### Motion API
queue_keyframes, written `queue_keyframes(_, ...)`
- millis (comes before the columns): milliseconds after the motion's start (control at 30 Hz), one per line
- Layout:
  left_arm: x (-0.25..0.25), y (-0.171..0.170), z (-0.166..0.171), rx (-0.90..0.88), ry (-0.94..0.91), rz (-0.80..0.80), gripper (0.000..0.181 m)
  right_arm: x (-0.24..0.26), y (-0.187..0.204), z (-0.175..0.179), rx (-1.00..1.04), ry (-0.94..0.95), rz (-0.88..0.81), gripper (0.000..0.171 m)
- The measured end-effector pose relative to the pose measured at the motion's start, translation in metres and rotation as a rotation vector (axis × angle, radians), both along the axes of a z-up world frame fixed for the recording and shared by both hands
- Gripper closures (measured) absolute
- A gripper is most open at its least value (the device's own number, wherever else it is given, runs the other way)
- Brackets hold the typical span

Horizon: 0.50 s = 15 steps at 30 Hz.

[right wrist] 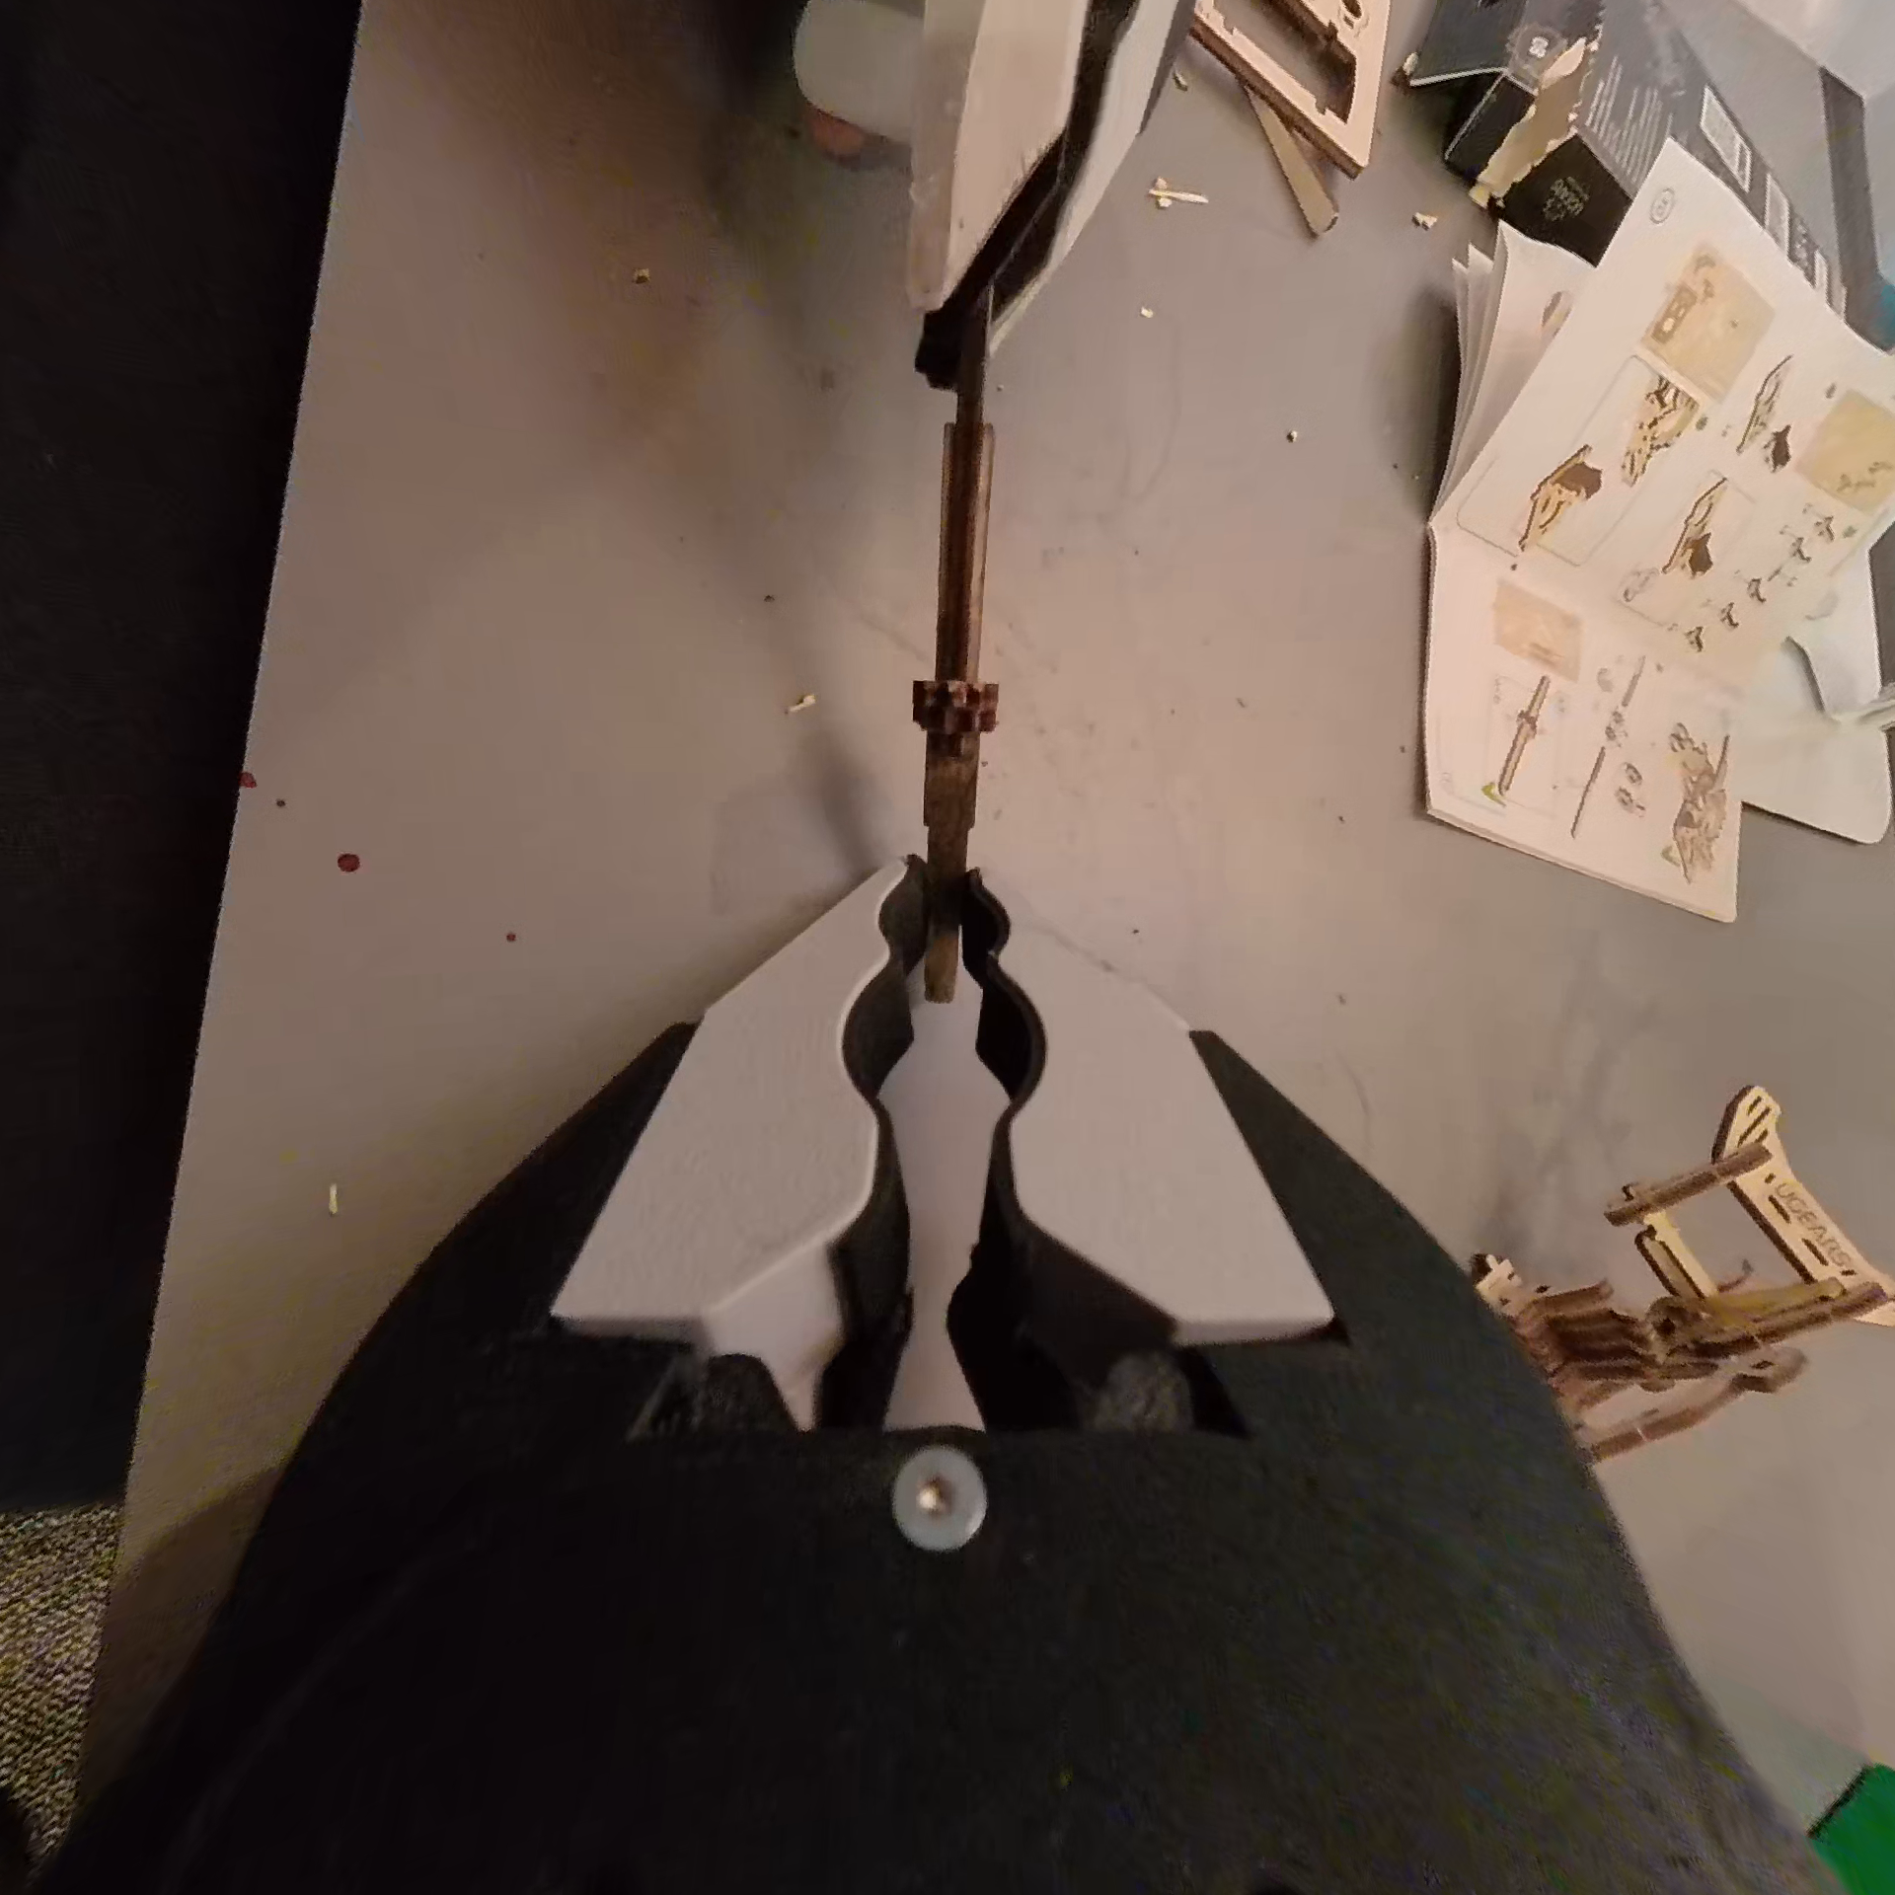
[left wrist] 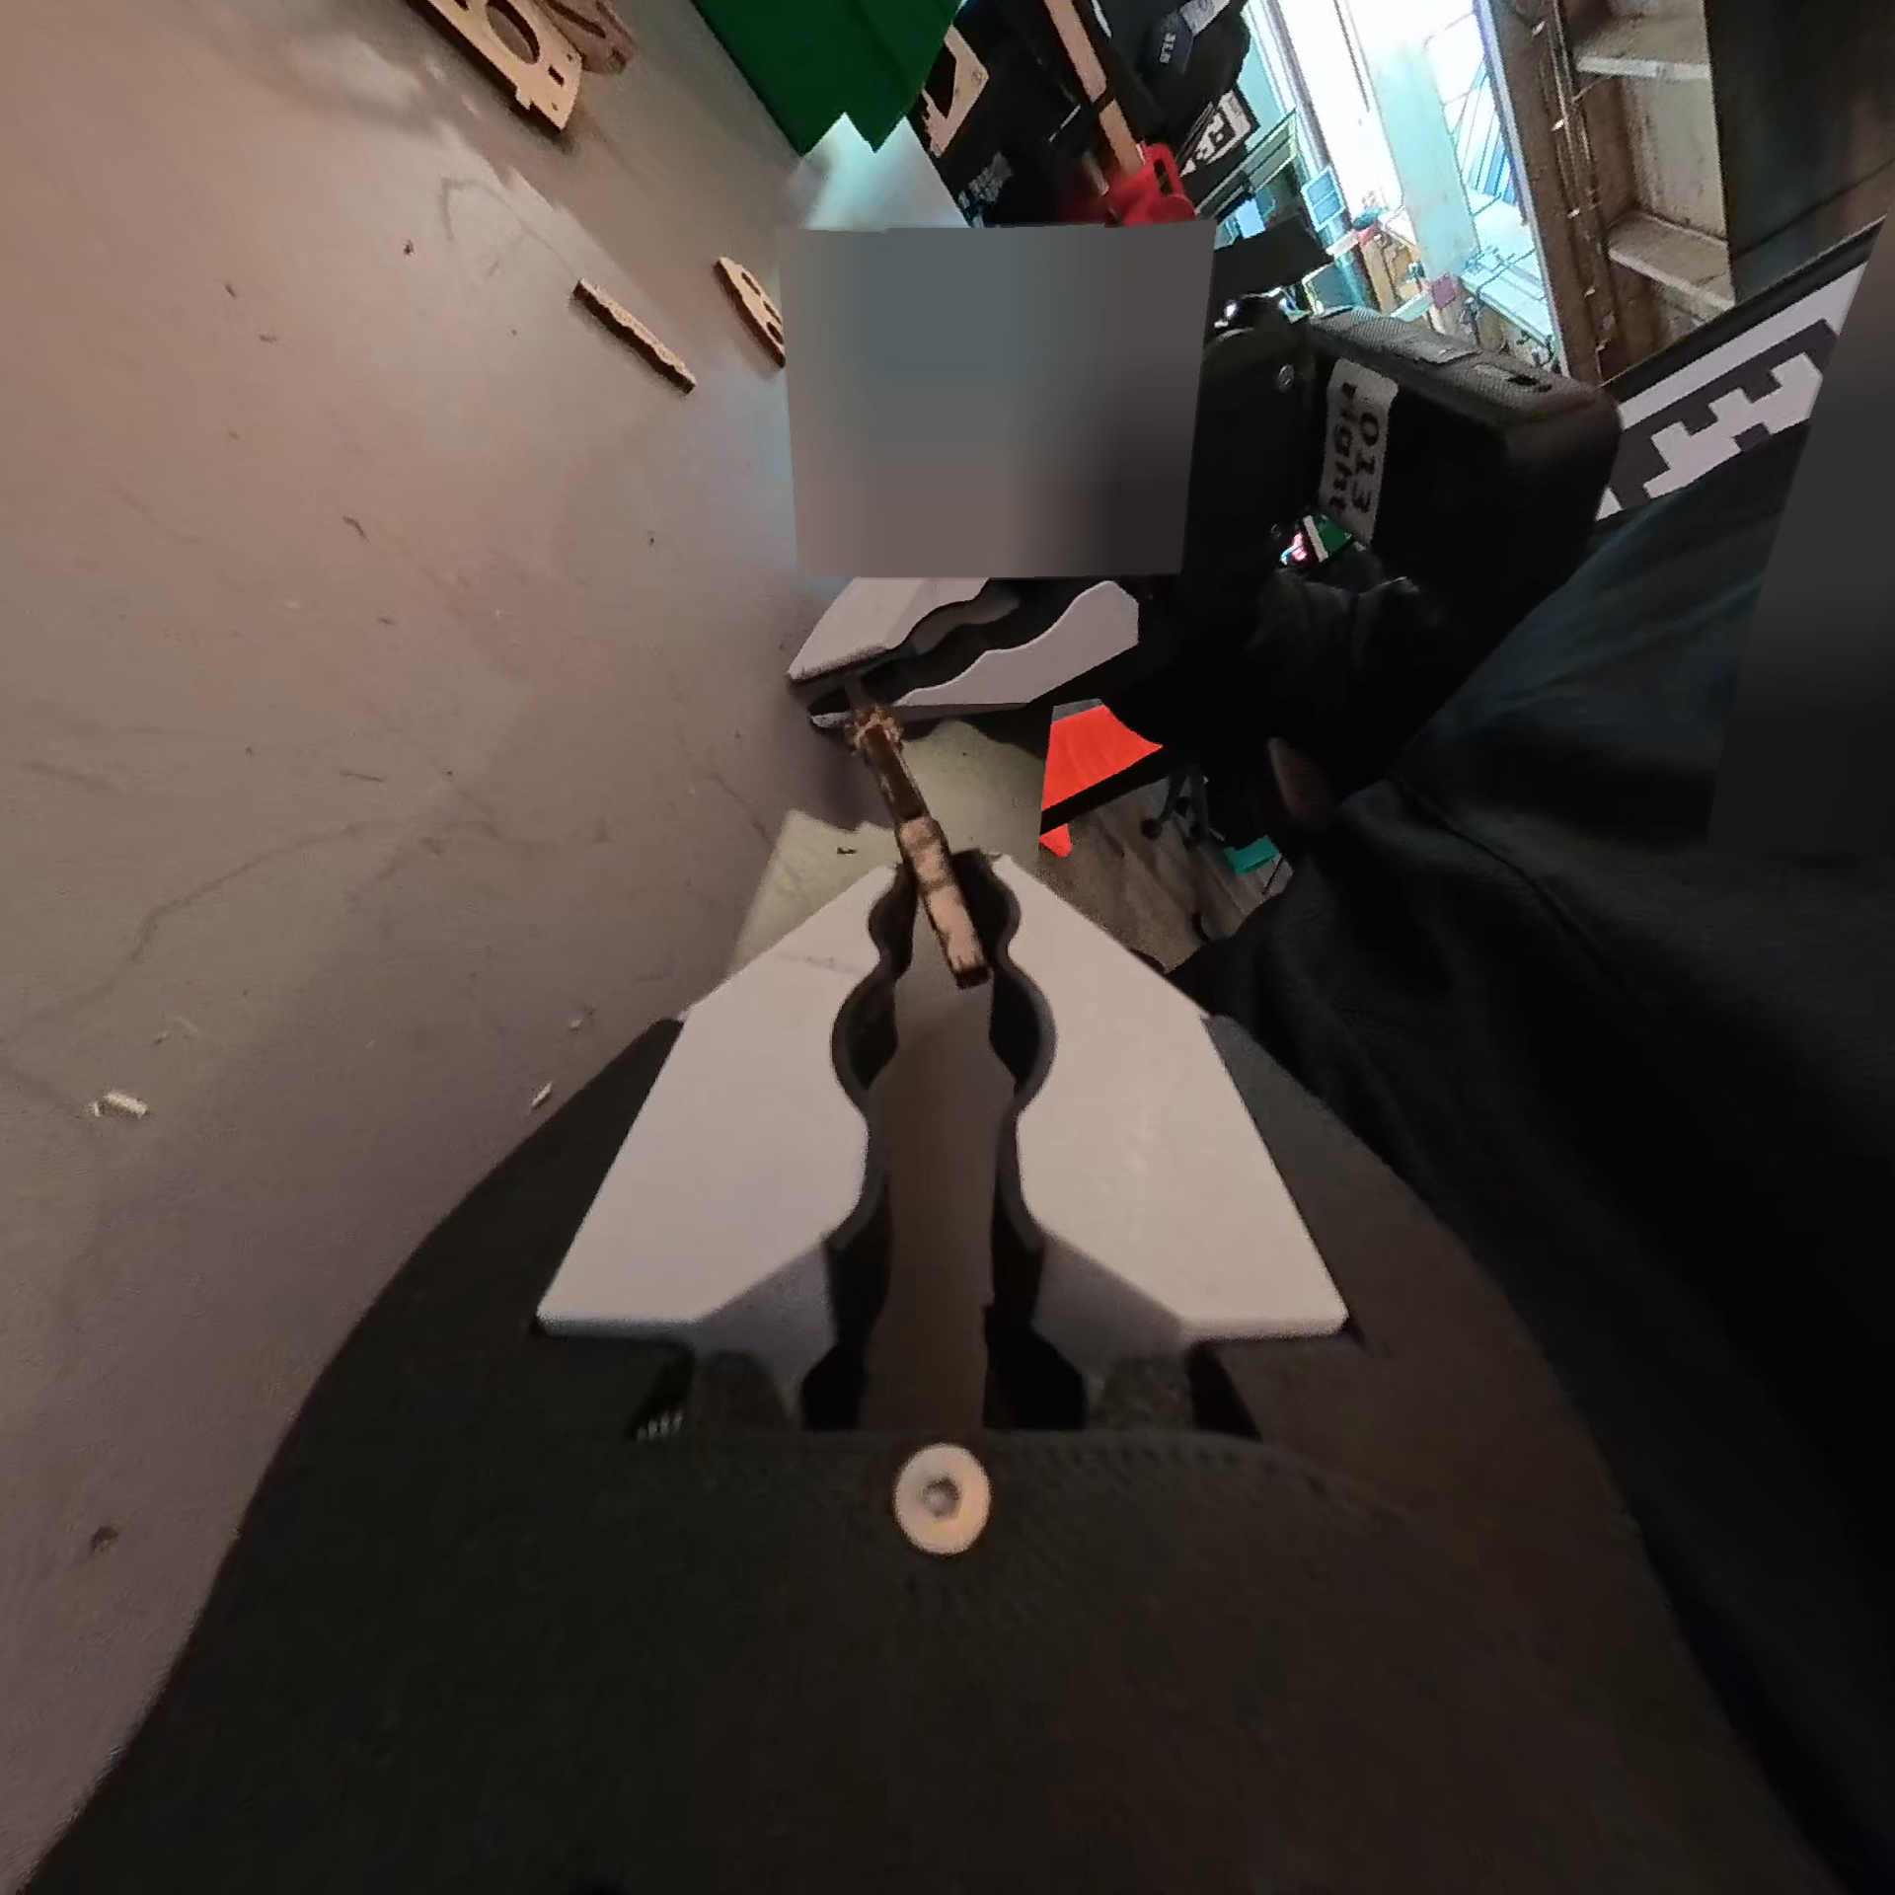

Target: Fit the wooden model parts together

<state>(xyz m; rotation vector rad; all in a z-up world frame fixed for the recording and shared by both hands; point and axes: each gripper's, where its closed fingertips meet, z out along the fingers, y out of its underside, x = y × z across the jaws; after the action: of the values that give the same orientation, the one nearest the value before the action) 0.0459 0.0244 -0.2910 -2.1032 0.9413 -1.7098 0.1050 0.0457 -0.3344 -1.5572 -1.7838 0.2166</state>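
A thin wooden axle [right wrist: 964,533] with a small toothed gear [right wrist: 954,708] on it hangs above the grey table [right wrist: 574,533], held at both ends. My right gripper [right wrist: 945,887] is shut on its near end. My left gripper [right wrist: 956,318] comes in from the top of the right wrist view and clamps the far end. In the left wrist view my left gripper [left wrist: 941,877] is shut on the axle [left wrist: 900,784], and the right gripper [left wrist: 892,682] holds the other end farther off.
An open instruction booklet [right wrist: 1600,574], a black box [right wrist: 1569,174] and a cut-out wooden sheet [right wrist: 1302,72] lie to the right. A partly built wooden model [right wrist: 1692,1302] stands at lower right. Loose wooden pieces [left wrist: 636,333] and a green box [left wrist: 831,62] lie beyond. The table edge [right wrist: 297,636] runs at the left. There is about 8 cm between the tips of the two grippers. The left gripper is farther from the partly built wooden model [right wrist: 1692,1302], some 25 cm, than the right, some 20 cm.
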Motion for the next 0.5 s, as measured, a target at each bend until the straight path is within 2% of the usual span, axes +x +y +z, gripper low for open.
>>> queue_keyframes(267,-0.0004,0.0025,-0.0014,-0.028,0.004,0.031,0.173,-0.0006,-0.0004,0.0005,0.014,-0.002,-0.002,0.168)
queue_keyframes(500,-0.0022,-0.0054,-0.0108,-0.052,0.068,-0.051,0.175,0.0002,-0.0028,0.0008,0.031,-0.007,0.012,0.168)
